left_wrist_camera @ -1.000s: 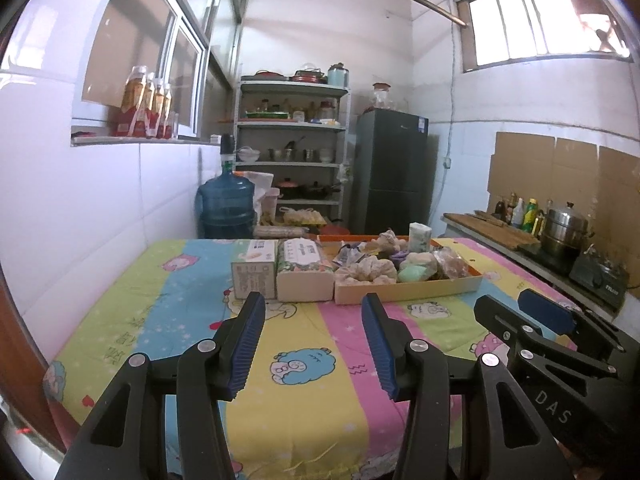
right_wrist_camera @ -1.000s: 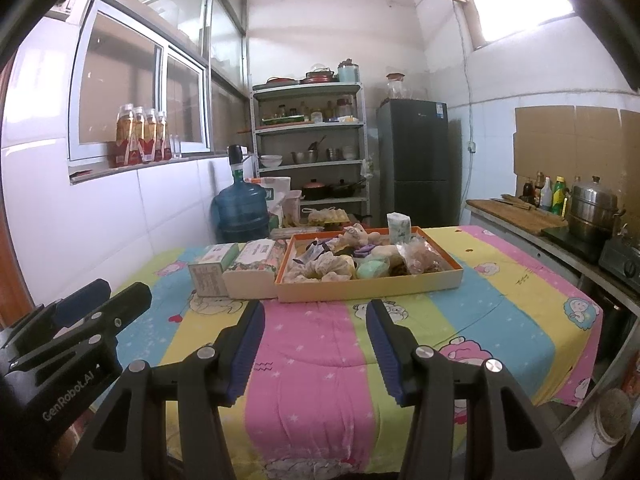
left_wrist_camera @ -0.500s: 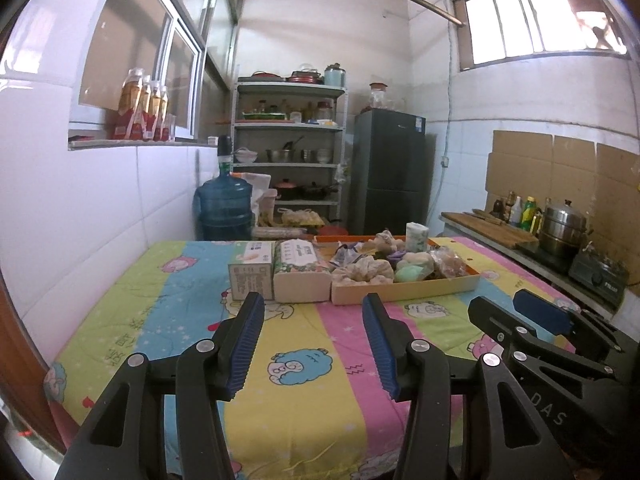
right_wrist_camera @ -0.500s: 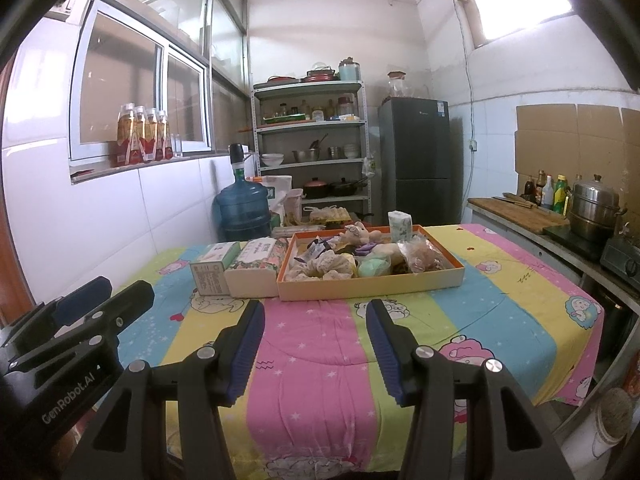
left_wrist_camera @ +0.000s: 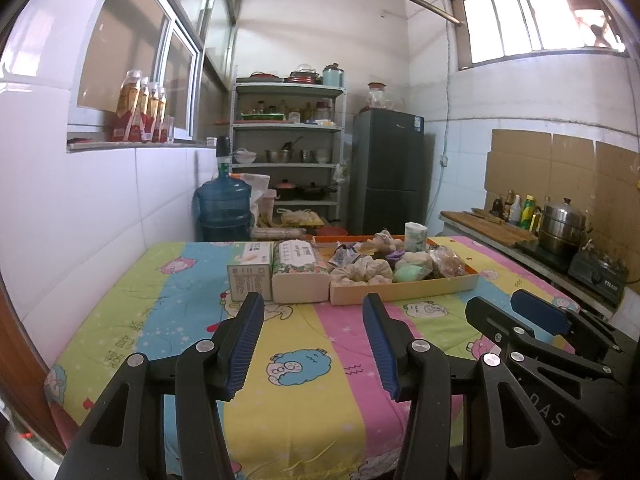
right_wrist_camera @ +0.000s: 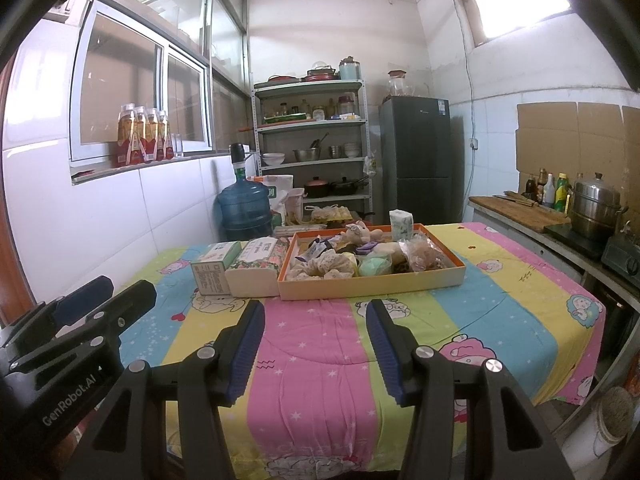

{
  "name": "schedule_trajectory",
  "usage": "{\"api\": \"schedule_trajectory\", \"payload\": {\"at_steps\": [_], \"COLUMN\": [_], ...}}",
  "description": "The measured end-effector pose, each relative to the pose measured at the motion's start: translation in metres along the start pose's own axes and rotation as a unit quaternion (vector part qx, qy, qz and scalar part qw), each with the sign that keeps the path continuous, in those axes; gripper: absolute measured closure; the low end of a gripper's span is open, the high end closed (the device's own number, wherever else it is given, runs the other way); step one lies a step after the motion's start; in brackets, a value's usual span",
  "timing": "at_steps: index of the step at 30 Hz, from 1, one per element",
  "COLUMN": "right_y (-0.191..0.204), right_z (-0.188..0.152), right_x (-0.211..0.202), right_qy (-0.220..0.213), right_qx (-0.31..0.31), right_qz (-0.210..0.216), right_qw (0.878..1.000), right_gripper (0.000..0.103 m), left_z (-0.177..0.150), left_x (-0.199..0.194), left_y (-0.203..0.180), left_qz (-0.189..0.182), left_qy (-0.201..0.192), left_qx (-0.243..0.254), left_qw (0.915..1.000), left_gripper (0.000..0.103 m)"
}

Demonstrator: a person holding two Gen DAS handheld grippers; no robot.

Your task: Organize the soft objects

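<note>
On the bench (right_wrist_camera: 500, 280), under its striped cartoon cloth, a shallow orange tray (right_wrist_camera: 372, 282) holds the soft things (right_wrist_camera: 344, 258) in a loose heap (a plush toy, crumpled cloths, small bags), with two boxes (right_wrist_camera: 236, 268) just beside it. This fits either sorting to come or a filled tray. Left gripper (left_wrist_camera: 312, 344) and right gripper (right_wrist_camera: 316, 346) hover well short, both spread wide, holding nothing.

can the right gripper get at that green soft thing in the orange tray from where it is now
Probably yes. The right gripper is open and empty, with only bare tablecloth up to the tray. The green piece lies near the tray's front wall, uncovered, though other soft items crowd it.
</note>
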State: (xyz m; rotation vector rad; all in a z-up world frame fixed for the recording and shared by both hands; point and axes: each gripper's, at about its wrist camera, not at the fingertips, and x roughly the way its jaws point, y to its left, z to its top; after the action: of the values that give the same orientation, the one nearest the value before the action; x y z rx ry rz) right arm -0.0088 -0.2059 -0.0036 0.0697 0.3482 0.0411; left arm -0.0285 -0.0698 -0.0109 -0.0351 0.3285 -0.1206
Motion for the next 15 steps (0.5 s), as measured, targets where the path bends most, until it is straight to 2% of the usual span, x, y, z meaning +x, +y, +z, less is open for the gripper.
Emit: {"api": "schedule_trajectory", "payload": {"at_steps": [15], "right_y": [0.0034], "right_z": [-0.0023], "right_x": [-0.0024], "right_qy": [0.001], "right_qx": [0.0], "right_qz": [0.003], "right_qw": [1.0], "right_gripper": [0.05], "left_z": [-0.0002], "left_x": [-0.0003], "left_y": [-0.0002], "left_qz": [0.0], "left_qy": [0.0], "left_qx": [-0.001], "left_qw": [1.0], "left_gripper": [0.05]}}
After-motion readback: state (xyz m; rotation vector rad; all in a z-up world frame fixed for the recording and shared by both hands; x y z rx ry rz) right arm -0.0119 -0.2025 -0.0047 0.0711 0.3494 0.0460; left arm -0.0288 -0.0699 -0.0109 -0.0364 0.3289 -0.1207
